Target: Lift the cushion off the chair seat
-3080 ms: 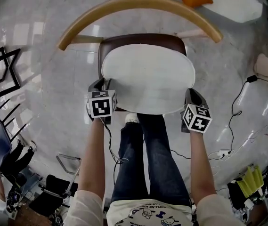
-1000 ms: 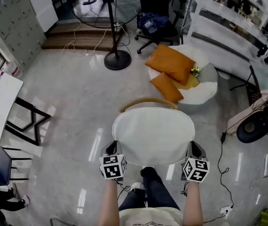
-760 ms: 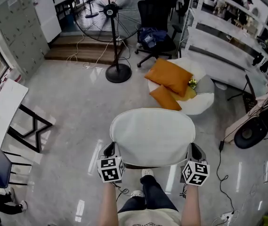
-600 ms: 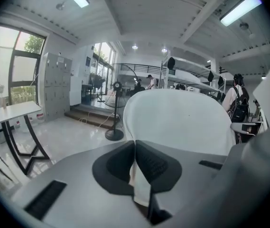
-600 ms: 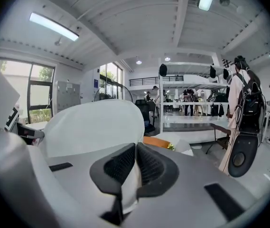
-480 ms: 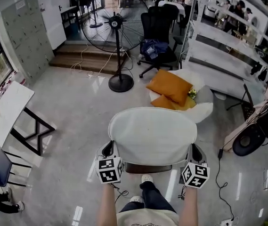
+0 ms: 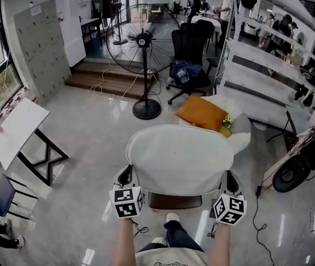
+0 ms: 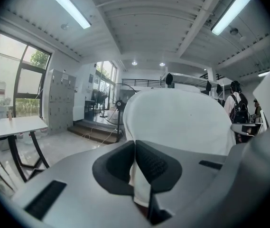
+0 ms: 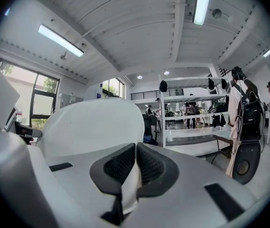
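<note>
Spanning left tool (image 7: 125,175) to right tool (image 7: 232,181) — cushion (image 7: 179,158), edge-clamped

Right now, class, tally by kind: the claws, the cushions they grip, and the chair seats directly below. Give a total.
claws: 2, the left claw and the right claw
white cushion: 1
brown chair seat: 1
total: 4
</note>
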